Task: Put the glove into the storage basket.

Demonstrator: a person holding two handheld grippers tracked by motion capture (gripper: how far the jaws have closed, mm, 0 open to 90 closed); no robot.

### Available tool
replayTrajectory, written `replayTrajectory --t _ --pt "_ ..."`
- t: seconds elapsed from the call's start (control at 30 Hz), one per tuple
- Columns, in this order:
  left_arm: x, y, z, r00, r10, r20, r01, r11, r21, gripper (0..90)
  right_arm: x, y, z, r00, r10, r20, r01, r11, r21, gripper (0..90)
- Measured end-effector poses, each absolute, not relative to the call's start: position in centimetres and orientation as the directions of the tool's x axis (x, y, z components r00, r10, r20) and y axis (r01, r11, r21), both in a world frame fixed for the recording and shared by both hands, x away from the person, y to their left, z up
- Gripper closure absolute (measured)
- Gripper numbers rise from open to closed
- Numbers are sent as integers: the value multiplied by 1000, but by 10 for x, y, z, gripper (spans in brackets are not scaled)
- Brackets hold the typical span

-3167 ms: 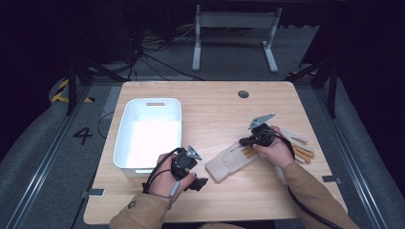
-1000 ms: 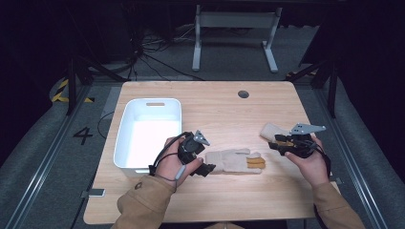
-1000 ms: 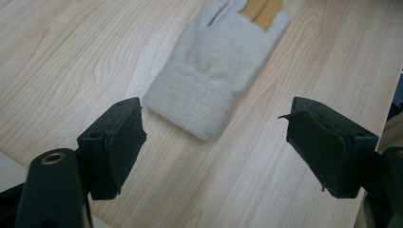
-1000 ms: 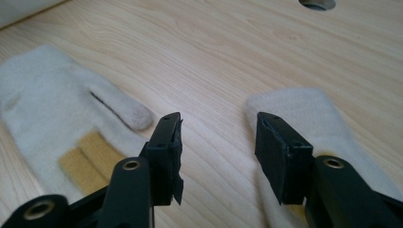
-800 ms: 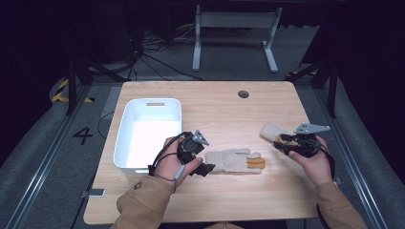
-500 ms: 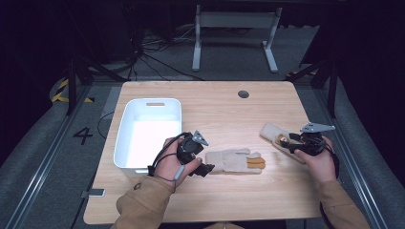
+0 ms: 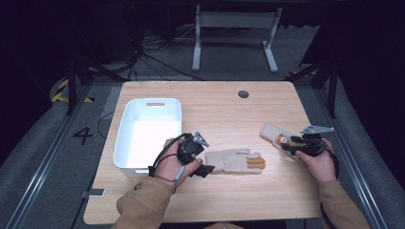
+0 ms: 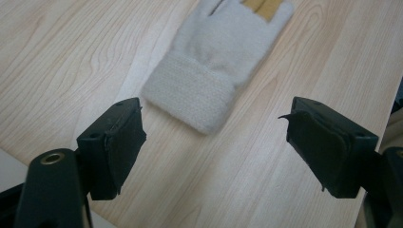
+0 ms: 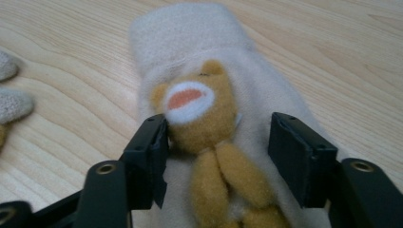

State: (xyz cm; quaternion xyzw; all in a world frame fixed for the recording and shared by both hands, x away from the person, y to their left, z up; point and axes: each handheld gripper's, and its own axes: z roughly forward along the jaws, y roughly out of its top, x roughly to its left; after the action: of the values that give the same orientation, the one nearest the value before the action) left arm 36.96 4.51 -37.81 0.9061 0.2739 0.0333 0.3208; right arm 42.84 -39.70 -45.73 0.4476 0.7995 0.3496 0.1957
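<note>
At the far left of the wooden table [image 7: 215,102] stands a white bin [image 7: 125,143], open on top, with nothing visible inside it.

Just right of the bin, my left gripper [image 7: 199,164] sits low over the tabletop in my left hand [image 7: 172,164]. Its jaws stand apart and grasp nothing. In the left gripper view, the knitted cuff of a cream glove [image 8: 223,61] lies just ahead of the tips, between them but untouched. From above, this glove [image 7: 236,161] lies flat near the table's middle, cuff toward my left gripper, fingers pointing right, tan patches on the fingertips.

Further right, well apart from the first, a second cream glove [image 7: 273,135] lies slanted near the table's right edge. My right gripper [image 7: 289,143], carried by my right hand [image 7: 317,160], is set over it. The right gripper view shows a small tan bear figure [image 9: 202,118] sewn on this glove [image 9: 199,38], sitting between my tips. The jaws have just been opening: one pad is right beside the bear, the other is clear of it, so nothing is pinched.

I judge that the work is sorting the gloves, likely into the bin. Both gloves rest loose on the table and the bin holds neither, so each is yet to be gripped and carried over.
</note>
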Motion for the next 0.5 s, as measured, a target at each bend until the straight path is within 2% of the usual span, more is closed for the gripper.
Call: replayTrajectory --t 0.13,0.17,0.3,0.5 --pt "369 44 -379 850 514 -115 472 -647 599 206 425 -395 -455 -531 847 8 589 362 723 581" --pt "369 44 -379 851 512 -114 471 -651 596 206 425 -395 -455 -531 847 8 589 362 723 581" --pt "370 43 -380 852 510 -122 475 -651 592 205 423 -393 -452 -538 843 14 605 375 703 683" --pt "370 43 -381 850 511 -125 478 -650 591 205 422 -391 -450 -542 841 17 612 380 694 719"
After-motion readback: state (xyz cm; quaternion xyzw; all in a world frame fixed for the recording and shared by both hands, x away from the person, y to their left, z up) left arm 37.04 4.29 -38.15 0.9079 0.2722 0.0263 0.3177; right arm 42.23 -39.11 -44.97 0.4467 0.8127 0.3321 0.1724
